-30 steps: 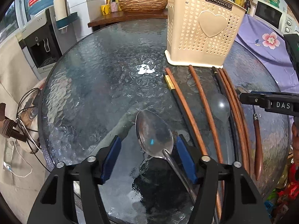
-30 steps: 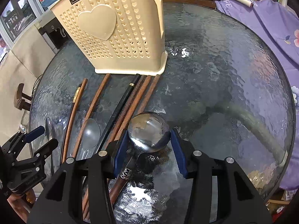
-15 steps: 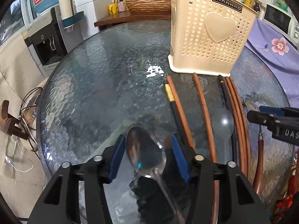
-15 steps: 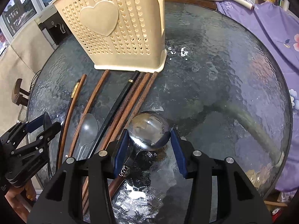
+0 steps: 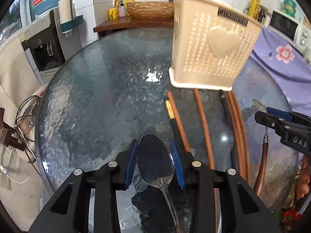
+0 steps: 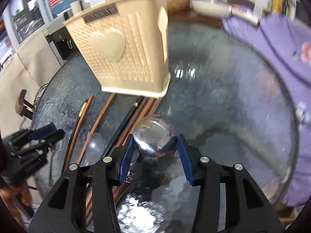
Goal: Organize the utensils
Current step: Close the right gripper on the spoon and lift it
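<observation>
Left gripper (image 5: 154,162): I read it as narrow, blue pads against both edges of the spoon (image 5: 154,160) bowl; jaws have just been closing onto it. Grip looks made.
Spoon: bowl between my left pads, face up, handle running back under the gripper toward the camera.
Right gripper (image 6: 155,155): about half spread, pads on either side of the ladle (image 6: 154,135) bowl. The left pad meets the bowl's edge; the right pad seems to touch its rim, but blur keeps me from being sure. I take it as holding.
Ladle: round steel bowl sits between my right pads and just past them; its brown handle runs back and down-left under the gripper.
Plastic spoon (image 5: 222,138): clear, lying among the sticks, right of the left gripper and left of the right one.
Chopsticks (image 5: 202,120): several brown and one black, lying roughly parallel on the table, ahead of and between both grippers, far ends just short of the basket's base.
Table (image 5: 101,89): round, textured dark glass, under everything.
Basket (image 5: 210,50): cream, perforated, raised heart on the side; stands upright beyond the chopsticks, ahead and right of the left gripper, ahead and left of the right one.
Cross-view: right gripper shows at the right edge of the left view, left gripper at the left edge of the right view.
Purple cloth (image 5: 281,62): floral, far right past the table rim.
</observation>
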Motion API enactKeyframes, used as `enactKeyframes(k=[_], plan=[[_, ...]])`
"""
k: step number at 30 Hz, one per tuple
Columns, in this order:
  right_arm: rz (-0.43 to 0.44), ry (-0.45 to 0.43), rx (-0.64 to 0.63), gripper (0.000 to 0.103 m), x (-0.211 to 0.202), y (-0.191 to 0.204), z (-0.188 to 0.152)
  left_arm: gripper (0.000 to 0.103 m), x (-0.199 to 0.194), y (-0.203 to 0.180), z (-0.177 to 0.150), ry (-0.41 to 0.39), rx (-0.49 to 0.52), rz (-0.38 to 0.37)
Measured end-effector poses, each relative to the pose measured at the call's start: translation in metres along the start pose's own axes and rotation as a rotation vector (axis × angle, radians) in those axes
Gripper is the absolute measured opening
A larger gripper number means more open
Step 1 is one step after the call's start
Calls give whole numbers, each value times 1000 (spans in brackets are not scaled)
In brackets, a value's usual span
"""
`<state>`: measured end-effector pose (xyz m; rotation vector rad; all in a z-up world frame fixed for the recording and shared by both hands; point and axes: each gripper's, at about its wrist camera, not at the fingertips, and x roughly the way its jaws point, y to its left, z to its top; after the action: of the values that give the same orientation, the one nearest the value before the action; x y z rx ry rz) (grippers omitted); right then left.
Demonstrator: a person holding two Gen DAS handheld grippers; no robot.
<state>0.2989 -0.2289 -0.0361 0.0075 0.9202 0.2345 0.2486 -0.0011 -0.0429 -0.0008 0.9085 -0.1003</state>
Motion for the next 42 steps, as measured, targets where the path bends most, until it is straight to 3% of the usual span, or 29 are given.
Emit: enactKeyframes(k=[8, 15, 29, 30, 31, 32, 37, 42], plan=[[-143, -260, -161, 46, -49, 21, -5, 34, -32, 2, 8, -124, -8, -40], [-198, -364, -210, 46, -77, 25, -11, 34, -60, -3, 16, -212, 4, -45], [-153, -406, -241, 46, -99, 39, -7, 34, -93, -2, 34, -284, 14, -75], [-150, -408, -237, 43, -100, 38, -6, 34, -95, -1, 35, -288, 15, -76], [-147, -409, -238, 30, -101, 39, -5, 34, -97, -1, 37, -296, 19, -74], [-139, -406, -242, 8, -101, 39, -3, 34, -99, -1, 39, -302, 23, -71], [-141, -389, -266, 8, -96, 44, 2, 34, -106, -5, 46, -324, 35, -70], [-78, -319, -180, 9, -83, 30, 9, 34, -100, -3, 43, -309, 29, -69]])
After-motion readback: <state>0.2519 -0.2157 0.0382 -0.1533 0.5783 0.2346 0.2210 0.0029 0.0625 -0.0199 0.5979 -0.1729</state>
